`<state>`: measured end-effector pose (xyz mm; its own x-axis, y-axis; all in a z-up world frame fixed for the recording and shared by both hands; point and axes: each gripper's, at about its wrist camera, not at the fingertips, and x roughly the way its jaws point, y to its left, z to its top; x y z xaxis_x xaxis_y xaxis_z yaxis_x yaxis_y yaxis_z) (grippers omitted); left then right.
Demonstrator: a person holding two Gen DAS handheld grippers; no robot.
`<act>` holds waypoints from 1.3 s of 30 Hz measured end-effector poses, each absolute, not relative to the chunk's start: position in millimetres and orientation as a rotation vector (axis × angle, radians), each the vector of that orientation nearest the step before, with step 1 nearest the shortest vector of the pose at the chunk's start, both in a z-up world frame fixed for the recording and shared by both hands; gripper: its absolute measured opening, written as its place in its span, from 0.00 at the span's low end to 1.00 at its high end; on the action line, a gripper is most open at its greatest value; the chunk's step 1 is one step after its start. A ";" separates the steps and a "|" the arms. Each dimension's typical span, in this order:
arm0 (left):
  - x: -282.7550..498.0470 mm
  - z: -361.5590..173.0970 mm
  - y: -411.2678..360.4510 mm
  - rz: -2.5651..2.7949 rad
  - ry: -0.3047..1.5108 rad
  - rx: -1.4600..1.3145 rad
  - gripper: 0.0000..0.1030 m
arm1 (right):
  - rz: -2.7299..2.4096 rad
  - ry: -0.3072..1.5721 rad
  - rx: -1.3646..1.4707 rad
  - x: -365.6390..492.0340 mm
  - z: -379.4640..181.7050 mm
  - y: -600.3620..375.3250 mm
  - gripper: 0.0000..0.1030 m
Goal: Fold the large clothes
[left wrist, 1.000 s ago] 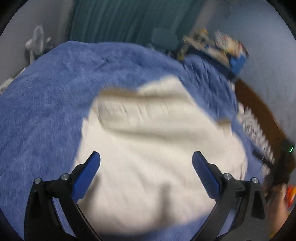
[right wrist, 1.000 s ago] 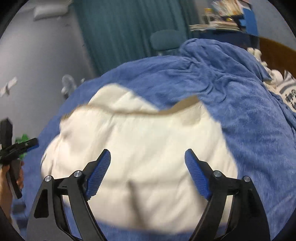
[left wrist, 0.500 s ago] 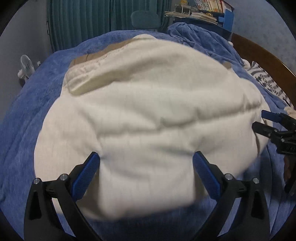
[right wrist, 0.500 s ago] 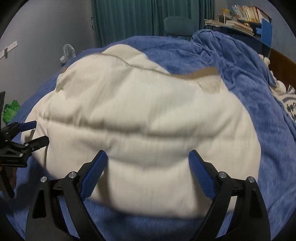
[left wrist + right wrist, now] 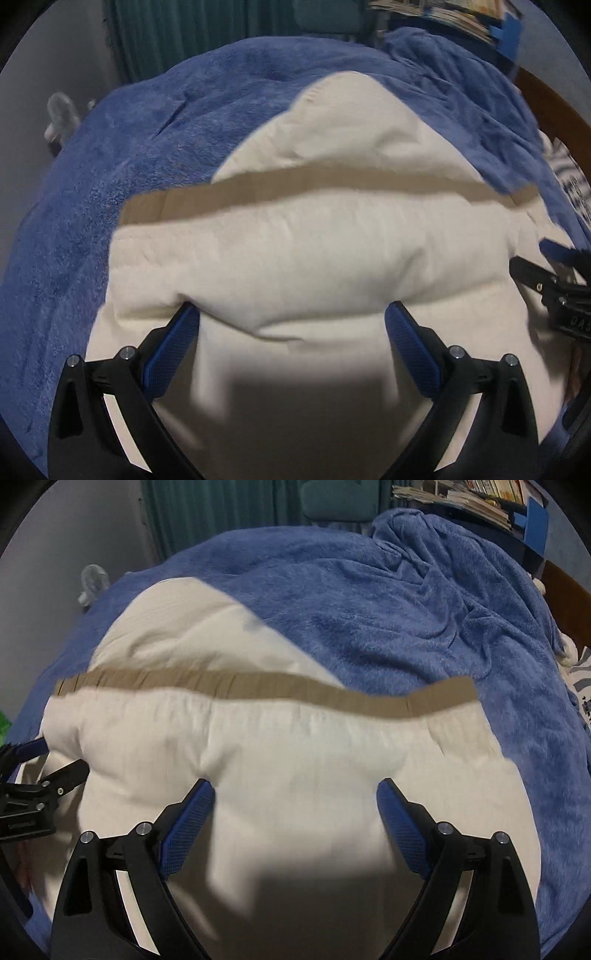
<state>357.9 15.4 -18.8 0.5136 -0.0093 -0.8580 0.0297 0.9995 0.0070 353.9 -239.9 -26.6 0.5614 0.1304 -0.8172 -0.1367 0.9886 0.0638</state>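
A large cream garment [image 5: 314, 258] with a tan waistband [image 5: 258, 688] lies bunched on the blue blanket [image 5: 388, 602]. The band runs across it from left to right, with more cream cloth beyond. My left gripper [image 5: 291, 314] hangs open just over the near fold, its blue pads [image 5: 173, 347] wide apart and the cloth bulging between them. My right gripper [image 5: 295, 788] is open the same way over the garment's right part. Each gripper shows at the edge of the other's view, the right gripper [image 5: 554, 284] and the left gripper [image 5: 33, 775].
The blanket covers a bed with a wooden frame [image 5: 546, 99] on the right. Beyond the bed are a green curtain [image 5: 221, 513], a chair back [image 5: 340, 498] and a shelf of books [image 5: 472, 498]. A small white fan [image 5: 61, 110] stands at the left. Striped cloth [image 5: 572, 173] lies at the right edge.
Both grippers have come down and closer to the garment. The tan band has shifted from the garment's far edge to the middle of both views. Jaws stay wide apart.
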 end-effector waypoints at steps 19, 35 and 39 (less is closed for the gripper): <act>409.8 -74.8 40.0 0.006 1.217 0.005 0.95 | 0.100 1.110 0.092 413.7 -78.2 -242.1 0.87; 412.7 -94.7 45.7 -0.018 1.217 -0.042 0.95 | 0.103 1.158 0.126 424.5 -100.2 -245.2 0.89; 416.9 -99.3 45.5 -0.021 1.218 -0.047 0.95 | 0.105 1.160 0.133 428.9 -103.3 -245.8 0.89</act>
